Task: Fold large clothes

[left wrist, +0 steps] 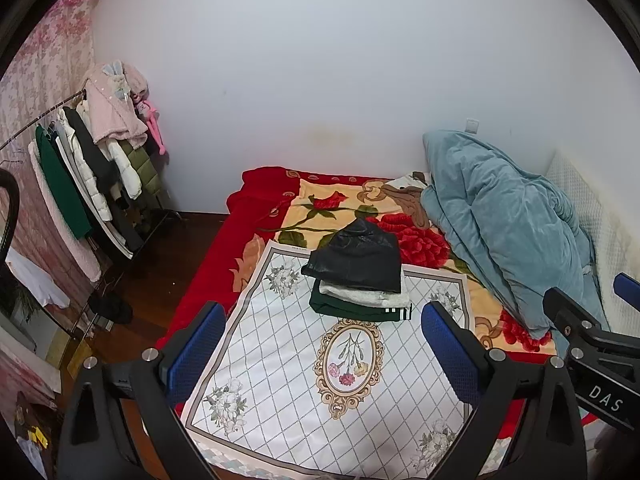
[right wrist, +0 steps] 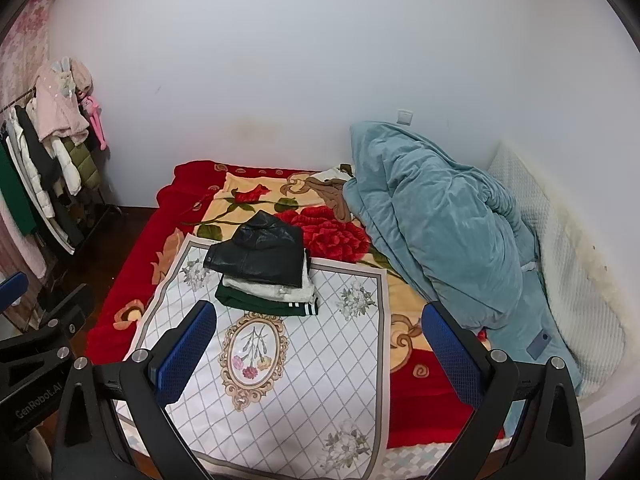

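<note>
A stack of folded clothes (left wrist: 358, 270) lies on a white flower-patterned cloth (left wrist: 280, 376) on the bed: a black leather garment (right wrist: 258, 254) on top, a grey one (right wrist: 268, 289) under it, a dark green one with white stripes (right wrist: 276, 307) at the bottom. My left gripper (left wrist: 324, 354) is open and empty, held above the near part of the cloth. My right gripper (right wrist: 320, 354) is open and empty, beside the left one; it shows at the right edge of the left wrist view (left wrist: 592, 332).
A bunched blue quilt (right wrist: 436, 232) lies on the right of the bed over a red rose blanket (right wrist: 332, 232). A white pillow (right wrist: 560, 264) lies by the right wall. A clothes rack (left wrist: 88, 176) with hanging coats stands at the left on a dark wooden floor (left wrist: 160, 272).
</note>
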The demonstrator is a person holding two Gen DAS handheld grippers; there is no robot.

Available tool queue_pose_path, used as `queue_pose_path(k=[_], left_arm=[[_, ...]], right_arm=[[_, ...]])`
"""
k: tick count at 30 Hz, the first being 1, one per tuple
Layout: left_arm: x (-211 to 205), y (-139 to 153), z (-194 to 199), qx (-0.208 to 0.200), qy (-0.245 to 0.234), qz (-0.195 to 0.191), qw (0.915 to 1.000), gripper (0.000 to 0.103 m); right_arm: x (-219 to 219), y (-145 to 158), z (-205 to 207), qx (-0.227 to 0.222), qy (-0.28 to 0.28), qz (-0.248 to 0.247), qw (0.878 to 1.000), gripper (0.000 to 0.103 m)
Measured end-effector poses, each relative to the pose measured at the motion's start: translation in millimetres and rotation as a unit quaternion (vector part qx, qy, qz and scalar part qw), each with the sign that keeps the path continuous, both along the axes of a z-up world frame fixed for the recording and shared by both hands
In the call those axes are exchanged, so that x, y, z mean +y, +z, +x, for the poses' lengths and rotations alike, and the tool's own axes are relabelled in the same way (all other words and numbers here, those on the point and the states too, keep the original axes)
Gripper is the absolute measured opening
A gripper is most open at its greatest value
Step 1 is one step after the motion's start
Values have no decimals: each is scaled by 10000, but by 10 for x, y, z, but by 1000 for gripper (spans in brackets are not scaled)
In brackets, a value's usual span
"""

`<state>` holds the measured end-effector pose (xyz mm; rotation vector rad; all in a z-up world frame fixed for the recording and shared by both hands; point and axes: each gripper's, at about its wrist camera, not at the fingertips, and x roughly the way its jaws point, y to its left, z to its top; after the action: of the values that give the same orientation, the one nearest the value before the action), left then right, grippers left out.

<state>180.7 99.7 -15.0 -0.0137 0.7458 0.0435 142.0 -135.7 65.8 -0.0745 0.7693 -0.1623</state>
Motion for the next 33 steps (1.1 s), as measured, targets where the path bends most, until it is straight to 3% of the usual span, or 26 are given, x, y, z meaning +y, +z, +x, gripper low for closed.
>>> queue_pose_path(k=[33], left_arm=[[13, 11, 40, -35, 3, -7, 10000, 100]], right_arm=[[-70, -31, 119, 43, 89, 37, 9999, 103]])
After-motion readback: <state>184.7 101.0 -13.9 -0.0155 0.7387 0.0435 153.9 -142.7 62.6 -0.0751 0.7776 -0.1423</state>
